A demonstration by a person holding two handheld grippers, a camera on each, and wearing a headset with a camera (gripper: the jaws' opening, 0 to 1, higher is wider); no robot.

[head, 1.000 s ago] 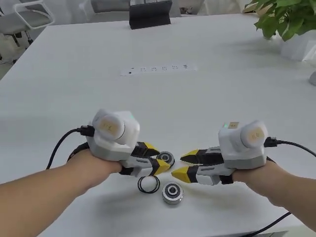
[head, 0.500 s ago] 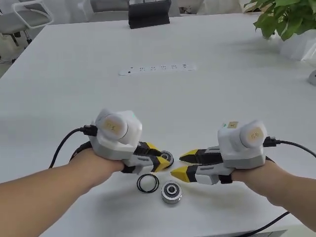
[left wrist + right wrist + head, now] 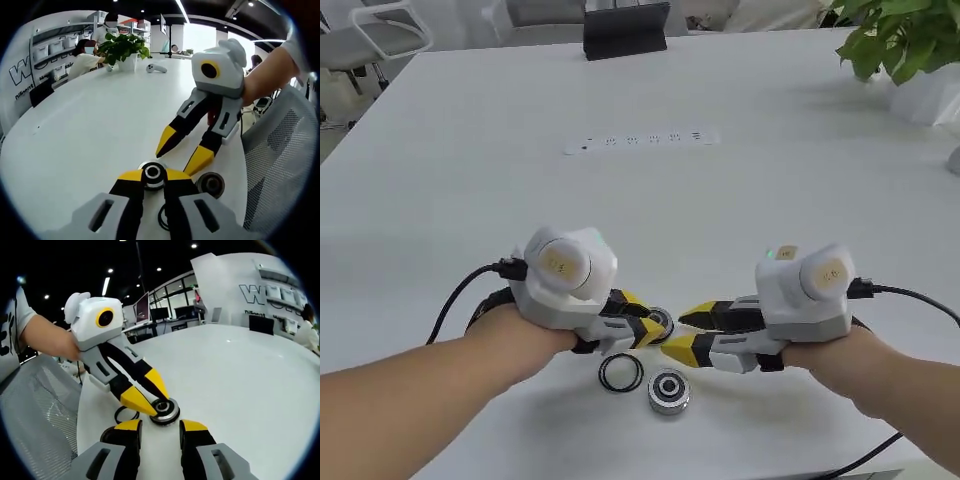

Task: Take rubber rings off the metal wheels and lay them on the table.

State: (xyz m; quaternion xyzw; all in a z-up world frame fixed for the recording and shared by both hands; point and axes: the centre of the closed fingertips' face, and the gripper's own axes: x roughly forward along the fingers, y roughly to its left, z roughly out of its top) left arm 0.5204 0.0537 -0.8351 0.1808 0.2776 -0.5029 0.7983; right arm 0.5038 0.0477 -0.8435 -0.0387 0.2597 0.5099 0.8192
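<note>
White tabletop: a metal wheel is clamped by the left gripper fingers, while the right gripper fingers are held apart; the wheel could be yanked loose by an off-centre pull.

black rubber rings, white table

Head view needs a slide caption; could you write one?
Left tongs grip a metal wheel; right tongs open beside it; rubber rings below.
</note>
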